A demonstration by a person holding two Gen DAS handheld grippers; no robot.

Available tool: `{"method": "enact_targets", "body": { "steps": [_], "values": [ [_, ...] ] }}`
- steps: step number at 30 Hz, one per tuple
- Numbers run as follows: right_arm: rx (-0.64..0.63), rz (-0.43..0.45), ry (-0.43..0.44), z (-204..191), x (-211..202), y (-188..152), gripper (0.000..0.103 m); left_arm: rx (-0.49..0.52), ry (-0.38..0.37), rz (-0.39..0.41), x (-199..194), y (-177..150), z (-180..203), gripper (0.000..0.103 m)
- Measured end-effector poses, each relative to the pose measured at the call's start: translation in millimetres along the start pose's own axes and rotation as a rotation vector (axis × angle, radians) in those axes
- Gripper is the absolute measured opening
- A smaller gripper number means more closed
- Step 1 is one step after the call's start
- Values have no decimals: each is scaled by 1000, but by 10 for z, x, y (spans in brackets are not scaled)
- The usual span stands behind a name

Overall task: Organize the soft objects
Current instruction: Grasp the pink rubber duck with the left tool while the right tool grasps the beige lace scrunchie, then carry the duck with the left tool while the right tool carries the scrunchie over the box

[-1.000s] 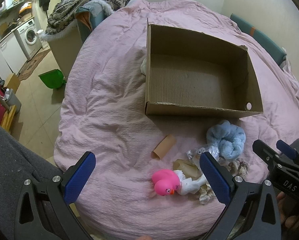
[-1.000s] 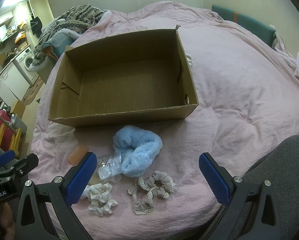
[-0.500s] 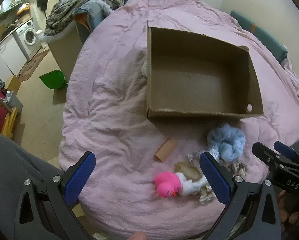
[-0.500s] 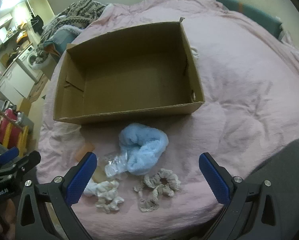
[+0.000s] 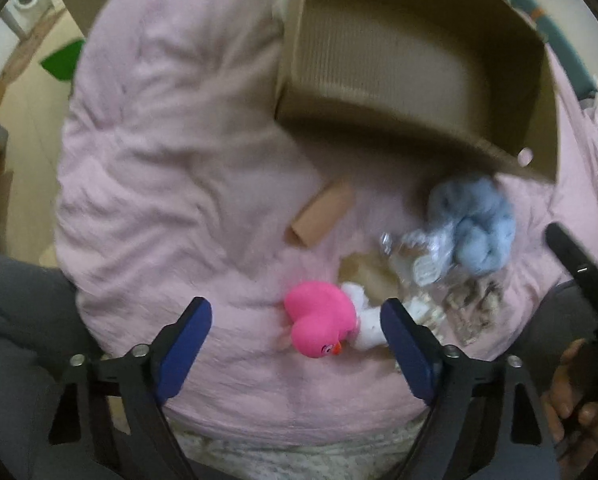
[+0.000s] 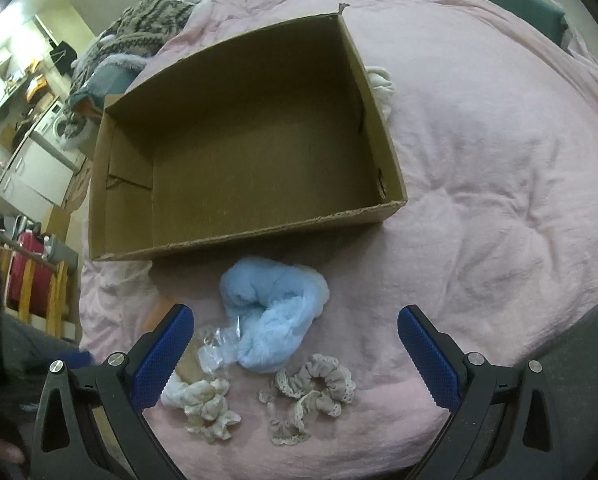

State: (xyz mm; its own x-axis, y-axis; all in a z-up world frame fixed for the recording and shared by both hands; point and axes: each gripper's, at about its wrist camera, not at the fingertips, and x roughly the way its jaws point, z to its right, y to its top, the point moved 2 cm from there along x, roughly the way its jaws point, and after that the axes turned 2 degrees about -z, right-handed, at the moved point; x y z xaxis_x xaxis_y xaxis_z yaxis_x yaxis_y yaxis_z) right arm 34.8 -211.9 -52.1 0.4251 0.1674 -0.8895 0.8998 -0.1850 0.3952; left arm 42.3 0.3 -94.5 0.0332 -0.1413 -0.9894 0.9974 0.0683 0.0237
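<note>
Both my grippers, left (image 5: 295, 338) and right (image 6: 295, 344), gape wide and empty; best drop squarely over the duck (image 5: 319, 326) near the bed's (image 6: 499, 160) front edge, pinching gently.

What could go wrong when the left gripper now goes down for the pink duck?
The left gripper is open, and the white toy touches the duck, so the jaws may catch both. The left view is blurred by motion, so the aim may miss. The plastic bag overlaps the blue fluff and could get dragged.

Open cardboard box (image 6: 255, 152) clear from above; blue fluffy bundle (image 6: 271, 320) and scrunchies (image 6: 315, 388) crowding its near wall.
</note>
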Motion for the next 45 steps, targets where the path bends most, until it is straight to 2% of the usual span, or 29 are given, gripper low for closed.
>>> {"method": "enact_targets", "body": {
  "steps": [2,4,7,12,13,14,16,19,21,25,27,30,35,37,39,41,42,43,45],
  "values": [
    [5,0,2,23,1,4,103,-13,-23,-47,132,-42,18,80],
    [13,-2,7,54,-1,11,103,-28,-34,-79,224,-85,23,71],
    [29,-3,15,112,-14,16,103,-36,-67,-97,289,-154,30,38],
    [39,-13,21,139,-2,25,103,-1,-65,-30,115,-201,44,36],
    [42,-15,23,141,-3,26,103,9,-55,-15,52,-204,42,34],
    [48,-19,27,150,-4,26,103,19,-42,-2,-23,-192,41,27],
    [69,-44,46,184,-4,19,103,57,5,47,-168,-177,40,28],
    [80,-135,45,213,21,-37,103,87,26,88,-276,-175,27,27],
    [69,-234,38,199,108,-83,103,81,15,95,-260,-136,-19,27],
    [-49,-411,19,32,359,-220,103,86,13,131,-246,-100,-10,27],
    [-120,-458,2,-70,485,-293,103,95,14,152,-250,-58,9,27],
    [-189,-468,-92,-143,631,-343,101,108,23,171,-246,-31,58,27],
    [-214,-514,-151,-140,830,-373,81,112,20,184,-260,-55,59,27],
    [-218,-513,-167,-132,841,-357,63,107,21,182,-252,-44,57,27],
    [-217,-505,-179,-120,839,-349,50,103,23,181,-232,-37,61,27],
    [-206,-494,-163,-106,838,-353,33,100,24,182,-228,-31,60,27],
    [-200,-492,-143,-106,817,-342,15,99,22,183,-230,-38,58,27],
    [-187,-486,-114,-96,783,-338,11,95,17,183,-229,-35,54,27],
    [-175,-467,-80,-96,711,-308,10,87,16,184,-230,-31,39,27]
  ]
}}
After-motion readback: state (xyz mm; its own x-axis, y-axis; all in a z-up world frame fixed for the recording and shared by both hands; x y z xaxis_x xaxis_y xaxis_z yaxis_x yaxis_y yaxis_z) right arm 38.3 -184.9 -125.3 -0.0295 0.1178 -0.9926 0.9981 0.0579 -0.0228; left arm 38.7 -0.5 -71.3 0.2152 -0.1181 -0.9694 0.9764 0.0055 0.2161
